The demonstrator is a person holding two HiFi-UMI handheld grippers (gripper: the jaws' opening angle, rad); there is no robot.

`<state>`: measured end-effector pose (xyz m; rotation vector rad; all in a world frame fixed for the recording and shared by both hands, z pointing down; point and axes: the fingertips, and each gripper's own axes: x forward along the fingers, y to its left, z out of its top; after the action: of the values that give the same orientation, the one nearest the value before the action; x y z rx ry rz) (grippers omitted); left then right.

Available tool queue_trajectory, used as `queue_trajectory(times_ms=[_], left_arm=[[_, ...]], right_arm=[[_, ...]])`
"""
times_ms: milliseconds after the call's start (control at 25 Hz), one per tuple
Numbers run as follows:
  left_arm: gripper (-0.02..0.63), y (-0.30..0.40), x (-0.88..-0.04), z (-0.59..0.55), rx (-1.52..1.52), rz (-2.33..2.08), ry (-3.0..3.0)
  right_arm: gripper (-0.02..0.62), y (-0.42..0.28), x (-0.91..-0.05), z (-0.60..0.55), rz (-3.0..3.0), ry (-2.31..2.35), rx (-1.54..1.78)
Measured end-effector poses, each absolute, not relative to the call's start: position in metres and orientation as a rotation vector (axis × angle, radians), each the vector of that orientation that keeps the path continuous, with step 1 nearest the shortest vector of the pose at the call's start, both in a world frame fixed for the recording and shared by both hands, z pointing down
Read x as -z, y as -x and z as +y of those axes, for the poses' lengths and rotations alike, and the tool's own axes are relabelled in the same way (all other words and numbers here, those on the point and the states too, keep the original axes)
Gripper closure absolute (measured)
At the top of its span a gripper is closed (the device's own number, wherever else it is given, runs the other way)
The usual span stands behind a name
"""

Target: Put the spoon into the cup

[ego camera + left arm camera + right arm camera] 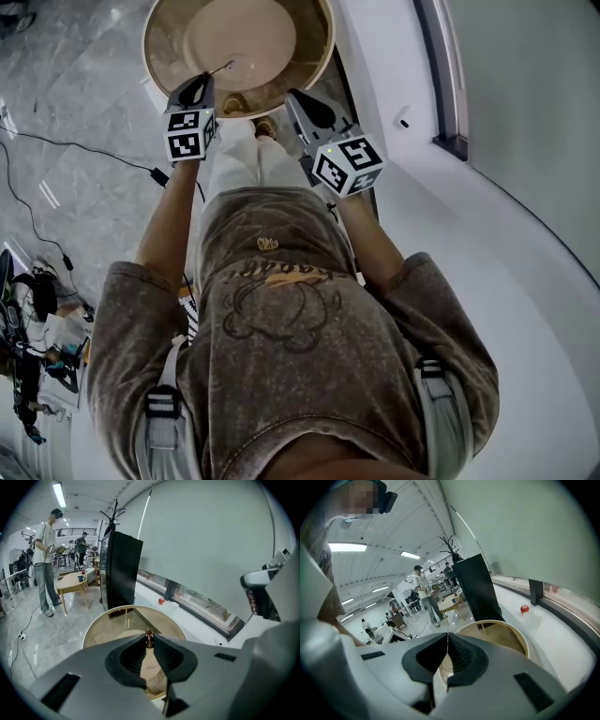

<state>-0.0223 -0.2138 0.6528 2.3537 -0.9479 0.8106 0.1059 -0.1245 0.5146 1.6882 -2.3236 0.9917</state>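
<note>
1 spoon pinched btwn left tool tips.

Left forearm and right forearm extended forward. Left gripper angled downward, jaws pinched on spoon handle end. Right gripper alongside, jaws closed together, nothing held.

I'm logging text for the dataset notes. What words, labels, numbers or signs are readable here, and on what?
None reads clearly.
Shirt print: yellowish lettering beside a drawing, seen upside down, too blurred to read.
Small gold mark on the shirt: too small to read.
Left marker cube, right marker cube: black-and-white square patterns, no words.
</note>
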Motion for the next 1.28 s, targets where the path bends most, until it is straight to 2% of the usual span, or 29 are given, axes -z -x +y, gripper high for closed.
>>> queue_trajectory(times_ms=[520,1280], left_arm=[[0.546,0.017,-0.734,-0.203,-0.924,-0.897,-2.25],[0.546,0.0,-0.799,-0.198,-1.045,-0.84,-2.149]], right_arm=[[0.575,-0.107,-0.524,-0.112,-2.287,-1.686,-1.029],[0.575,-0.116,-0.538,-0.108,-2.243,-1.667,-1.079]])
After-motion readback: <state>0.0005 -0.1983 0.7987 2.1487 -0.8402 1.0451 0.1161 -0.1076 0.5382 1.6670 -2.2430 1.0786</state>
